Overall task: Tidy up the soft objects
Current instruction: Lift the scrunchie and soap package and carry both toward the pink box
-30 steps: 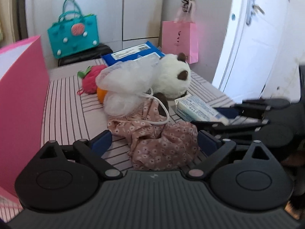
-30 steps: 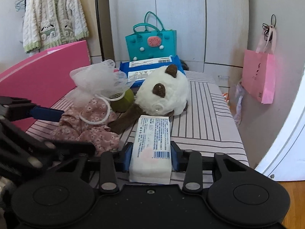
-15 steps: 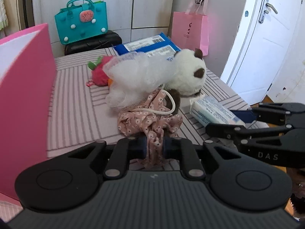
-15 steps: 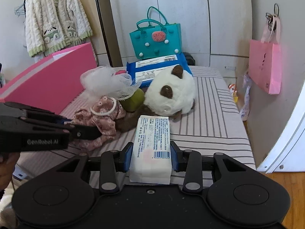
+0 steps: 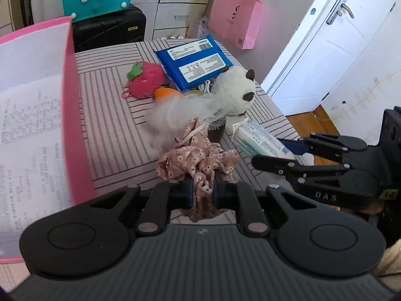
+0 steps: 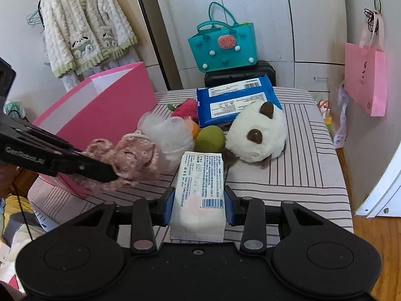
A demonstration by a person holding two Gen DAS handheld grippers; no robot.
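**Both grippers loaded beside the pink bag**

The left gripper (image 5: 202, 192) is pinched tight on a fold of the floral scrunchie (image 5: 198, 160), whose bunched cloth hangs free above the striped bed cover (image 5: 107, 115); a narrow pinch is enough for something this limp. The white mesh bath pouf (image 5: 175, 115) trails from it by a cord, so the two may travel together. The right gripper (image 6: 199, 202) clamps the tissue pack (image 6: 199, 188) across its width, near the bed's front edge. The open pink paper bag (image 6: 100, 110) stands at the bed's left edge, likely the destination. The plush toy (image 6: 258, 135), strawberry plush (image 5: 145, 81) and blue wipes pack (image 6: 235, 97) lie mid-bed.
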